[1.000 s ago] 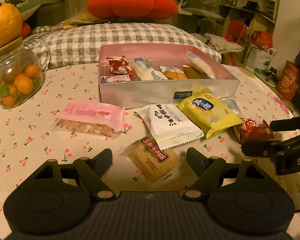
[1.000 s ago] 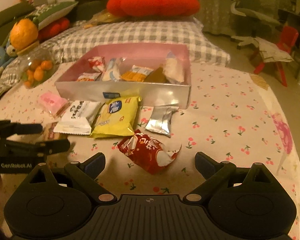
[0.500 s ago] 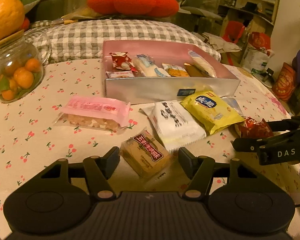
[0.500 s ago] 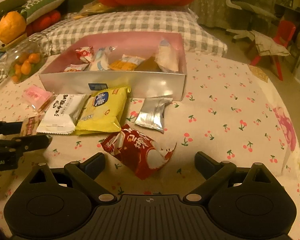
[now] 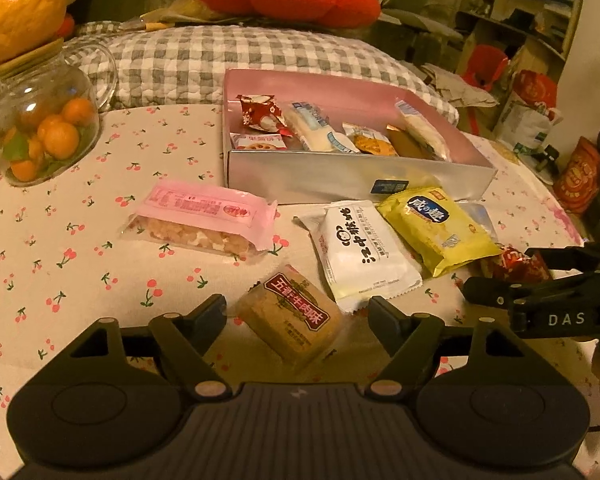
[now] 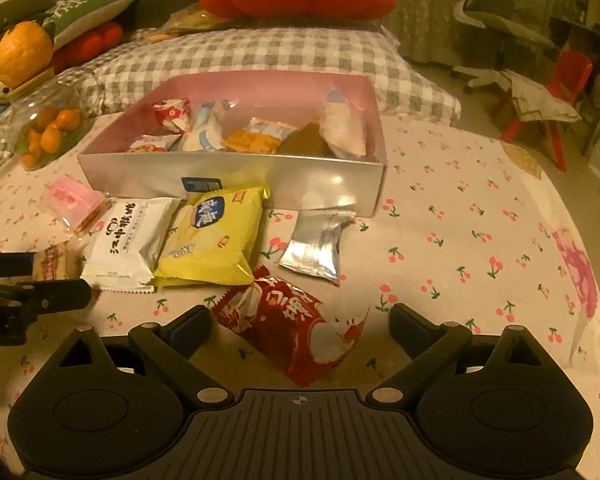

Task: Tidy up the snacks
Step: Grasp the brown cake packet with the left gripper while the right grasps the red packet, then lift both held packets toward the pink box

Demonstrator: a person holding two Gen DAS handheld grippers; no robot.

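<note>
Both my claws hang spread over loose packets in front of the pink-lined box [image 5: 340, 176]. My left gripper [image 5: 296, 312] has just been widening its jaws again around the tan beef-flavour packet [image 5: 296, 316], which lies between the fingers with a gap on each side, so nothing is pinched yet. My right gripper [image 6: 300, 320] stands wide open astride the red packet [image 6: 296, 328], its pads clear of the wrapper.

As I judge it, I am less than halfway. Inside the box lie about six snacks: a small red packet [image 5: 258, 112] in its far left corner, a white-and-blue one beside it, an orange one and others toward its right end. Still outside, against or near the box's front wall, are the pink bar [image 5: 204, 216], the white packet [image 5: 360, 252], the yellow packet [image 5: 436, 228], the silver sachet [image 6: 316, 244], plus the two under my claws. Six to go, I reckon, and the box has bare floor left at its back.
</note>
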